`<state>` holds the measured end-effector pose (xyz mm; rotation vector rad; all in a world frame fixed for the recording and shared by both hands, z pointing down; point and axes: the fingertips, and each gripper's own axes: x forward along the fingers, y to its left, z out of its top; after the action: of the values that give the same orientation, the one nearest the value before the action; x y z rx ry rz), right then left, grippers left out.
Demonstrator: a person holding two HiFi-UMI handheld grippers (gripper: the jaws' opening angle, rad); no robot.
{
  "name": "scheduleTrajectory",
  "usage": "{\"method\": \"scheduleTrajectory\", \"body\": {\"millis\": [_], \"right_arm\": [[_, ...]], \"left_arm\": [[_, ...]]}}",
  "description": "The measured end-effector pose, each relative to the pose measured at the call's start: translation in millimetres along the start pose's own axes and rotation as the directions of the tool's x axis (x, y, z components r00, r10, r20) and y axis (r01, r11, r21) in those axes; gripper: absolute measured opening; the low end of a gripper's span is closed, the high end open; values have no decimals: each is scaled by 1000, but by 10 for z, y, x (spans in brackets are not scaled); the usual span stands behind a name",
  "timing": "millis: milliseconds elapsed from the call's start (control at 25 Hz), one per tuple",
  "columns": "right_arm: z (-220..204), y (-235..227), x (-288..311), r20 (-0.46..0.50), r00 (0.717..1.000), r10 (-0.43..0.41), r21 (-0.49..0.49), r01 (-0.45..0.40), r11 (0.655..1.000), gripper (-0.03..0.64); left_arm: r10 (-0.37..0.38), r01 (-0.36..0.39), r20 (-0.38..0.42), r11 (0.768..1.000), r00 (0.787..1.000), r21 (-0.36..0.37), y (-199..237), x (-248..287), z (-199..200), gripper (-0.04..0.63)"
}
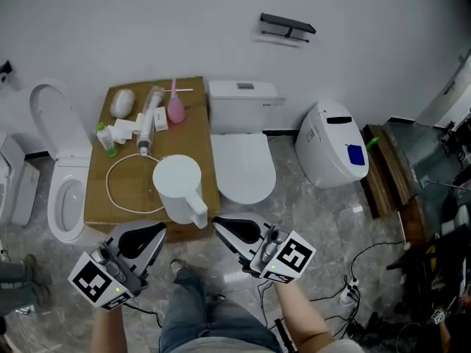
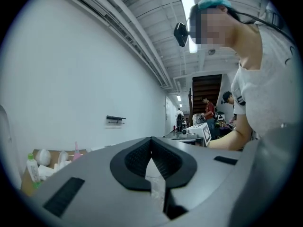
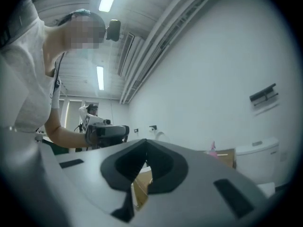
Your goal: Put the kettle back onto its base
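A cardboard box [image 1: 125,197] sits on the grey marble floor [image 1: 316,212] between two toilets [image 1: 243,164], against a white wall [image 1: 147,28]. The white kettle [image 1: 179,186] stands upright at the box's front right corner, handle toward the person. The left gripper [image 1: 158,230] and right gripper [image 1: 218,225] hover by the front edge, jaws closed and empty.

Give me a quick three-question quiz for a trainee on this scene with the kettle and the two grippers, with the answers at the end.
1. True or false: the left gripper is gripping the kettle.
2. What does the kettle stand on? A: a toilet lid. B: a cardboard box. C: the floor.
3. Fill in the gap: the jaws of the right gripper are ___.
Key: 1 false; 2 B; 3 shut.
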<state>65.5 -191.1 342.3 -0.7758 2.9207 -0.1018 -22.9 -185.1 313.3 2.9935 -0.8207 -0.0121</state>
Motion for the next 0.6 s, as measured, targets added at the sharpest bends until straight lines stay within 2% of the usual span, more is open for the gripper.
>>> {"method": "scheduleTrajectory", "body": {"millis": [200,320,600], "right_arm": [[337,522,46,-8,1000,26,-67,-26,997,8],[398,784,61,-19,998,57,-112,-59,992,8],[453,1097,20,-29,996,82,-114,-84,990,8]], "left_arm": [[44,-44,-4,998,999,51,-360,-99,167,8],[61,-61,5,997,998,52,-535,-186,201,6],[47,-47,13,998,999,46,-753,-339,228,8]]}}
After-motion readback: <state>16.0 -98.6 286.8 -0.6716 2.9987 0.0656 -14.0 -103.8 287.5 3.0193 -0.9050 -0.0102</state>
